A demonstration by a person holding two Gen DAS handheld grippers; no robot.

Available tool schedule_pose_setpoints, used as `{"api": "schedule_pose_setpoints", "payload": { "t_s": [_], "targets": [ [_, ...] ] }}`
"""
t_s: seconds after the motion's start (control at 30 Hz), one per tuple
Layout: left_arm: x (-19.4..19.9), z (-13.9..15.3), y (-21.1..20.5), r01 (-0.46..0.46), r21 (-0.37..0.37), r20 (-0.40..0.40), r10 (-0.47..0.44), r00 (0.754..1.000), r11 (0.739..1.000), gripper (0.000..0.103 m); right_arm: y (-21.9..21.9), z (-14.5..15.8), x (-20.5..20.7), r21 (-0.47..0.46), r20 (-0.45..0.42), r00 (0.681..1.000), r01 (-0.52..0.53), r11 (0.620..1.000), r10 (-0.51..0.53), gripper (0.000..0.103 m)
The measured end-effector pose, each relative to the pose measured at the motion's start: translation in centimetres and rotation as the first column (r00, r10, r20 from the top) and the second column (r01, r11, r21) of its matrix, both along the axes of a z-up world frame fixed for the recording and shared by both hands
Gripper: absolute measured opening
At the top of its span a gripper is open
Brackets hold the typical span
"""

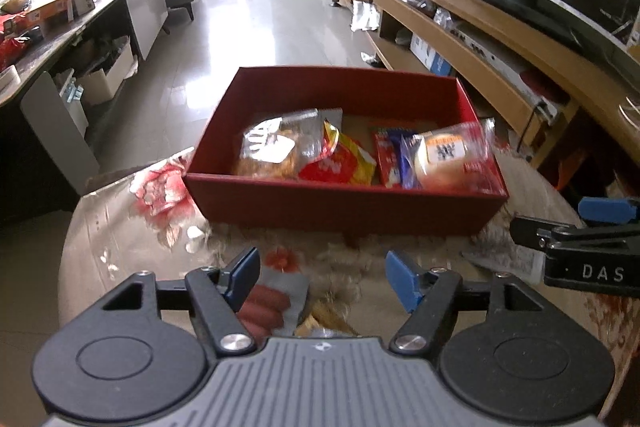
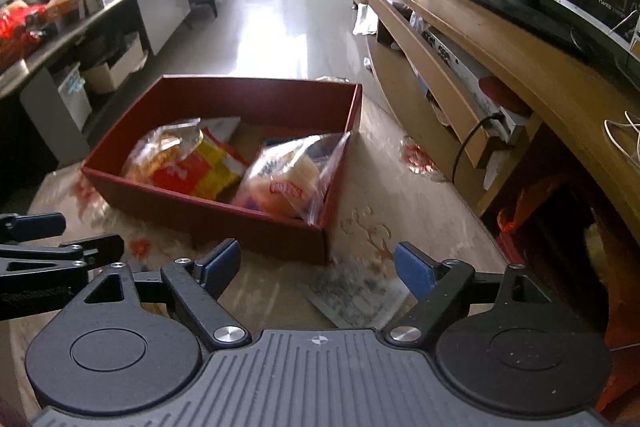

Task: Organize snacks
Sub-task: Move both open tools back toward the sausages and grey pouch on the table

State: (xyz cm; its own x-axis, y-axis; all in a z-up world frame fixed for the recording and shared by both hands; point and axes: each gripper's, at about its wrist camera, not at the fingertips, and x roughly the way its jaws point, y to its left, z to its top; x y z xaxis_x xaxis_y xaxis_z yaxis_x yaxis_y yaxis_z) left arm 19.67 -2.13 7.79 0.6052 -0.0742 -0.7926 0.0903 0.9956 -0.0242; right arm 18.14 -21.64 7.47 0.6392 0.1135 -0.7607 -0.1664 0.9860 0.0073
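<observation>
A red box stands on the floral-clothed table. It holds a clear bag of fried snacks, a red-and-yellow packet, a red-and-blue packet and a wrapped bun. My left gripper hangs open in front of the box, above a sausage pack and a golden snack lying on the cloth. My right gripper is open too, near the box's right front corner, over a flat grey printed packet. Neither gripper holds anything.
The round table ends just left of the box and drops to a tiled floor. A wooden TV cabinet runs along the right, close to the table. A cluttered dark sideboard lines the left wall.
</observation>
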Motion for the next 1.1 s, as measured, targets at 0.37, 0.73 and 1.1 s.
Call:
{"api": "schedule_pose_setpoints", "payload": {
  "t_s": [0.37, 0.73, 1.1],
  "targets": [
    [-1.4, -2.0, -1.1, 0.035, 0.015, -0.072, -0.034, 0.997, 0.999, 0.074, -1.5, -1.9, -0.5, -0.032, -0.08, 0.996, -0.031, 0.999, 0.028, 0.089],
    [-1.5, -5.1, -2.1, 0.053, -0.008, -0.189, -0.054, 0.981, 0.999, 0.075, -2.4, -3.7, 0.3, -0.055, -0.168, 0.985, -0.06, 0.997, 0.05, 0.09],
    [-1.0, -6.1, -3.5, 0.072, 0.012, -0.195, -0.068, 0.978, 0.997, 0.08, -2.6, -4.3, 0.7, -0.053, -0.194, 0.978, -0.086, 0.995, 0.075, 0.091]
  ]
}}
